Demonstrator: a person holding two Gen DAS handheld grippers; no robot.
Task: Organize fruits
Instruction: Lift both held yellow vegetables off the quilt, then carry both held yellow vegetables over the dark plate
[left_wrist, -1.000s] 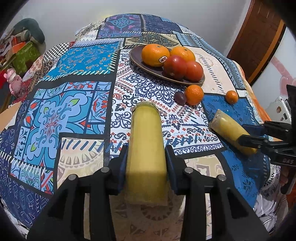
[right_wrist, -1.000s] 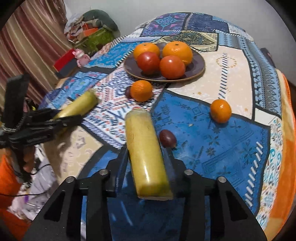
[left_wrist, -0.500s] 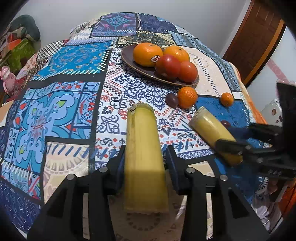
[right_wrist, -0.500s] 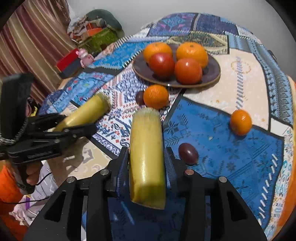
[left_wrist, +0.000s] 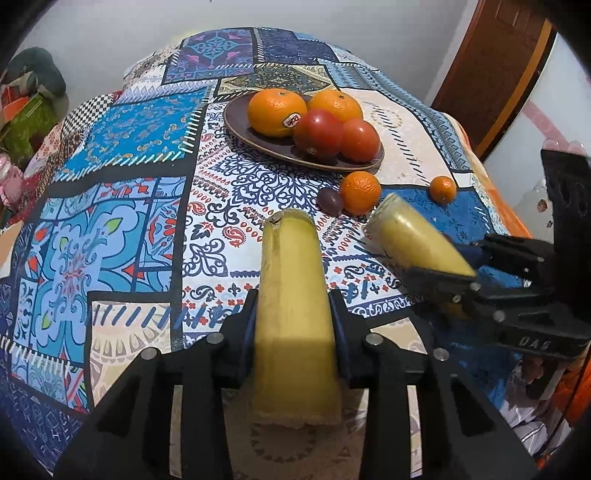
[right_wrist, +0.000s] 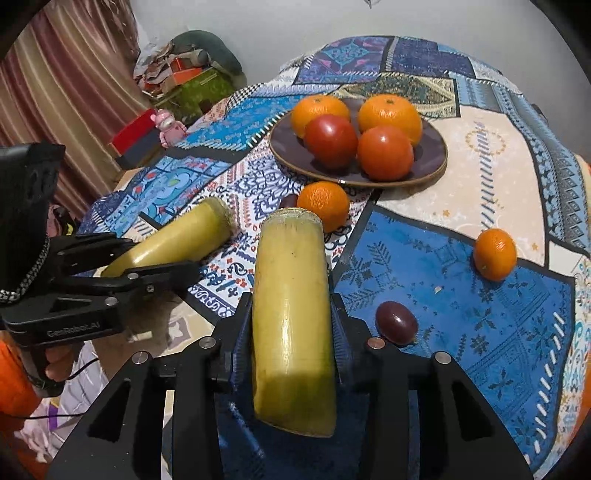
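The left tongs (left_wrist: 295, 314) carry a yellow-green stalk piece (left_wrist: 291, 280) lengthwise between their pads, and those jaws are closing on it. The right tongs (right_wrist: 291, 317) clamp a second stalk piece (right_wrist: 291, 295) the same way. Both pieces are lifted off the surface and point toward the dark plate (left_wrist: 240, 122). The plate holds two oranges and two red round fruits packed together. Just in front of its rim a mandarin (left_wrist: 360, 192) touches a dark plum-like fruit (left_wrist: 330, 201). A smaller mandarin (left_wrist: 442, 189) lies apart on a blue patch, and another dark fruit (right_wrist: 396, 323) sits close beside the right tongs. The surface is wholly covered by a patchwork-print cloth (left_wrist: 129, 206) of blue, cream and navy panels with paisley and floral motifs. The cloth hangs over the edges. Behind it is a plain pale wall, with a brown wooden door (left_wrist: 498, 74) on one side and a striped curtain (right_wrist: 55, 74) on the other. Near the curtain are a heap of boxes and bundles (right_wrist: 192, 74), a red box (right_wrist: 136, 133) and a small pink toy (right_wrist: 168, 125). A hand (right_wrist: 59, 363) grips the handle under the left tongs. The sticker (left_wrist: 291, 121) on the nearer orange seems to read "Dole", upside down. The body of the left tongs bears "GenRobot.AI" (right_wrist: 72, 328). The raised letters on the right tongs are not clear enough to read.
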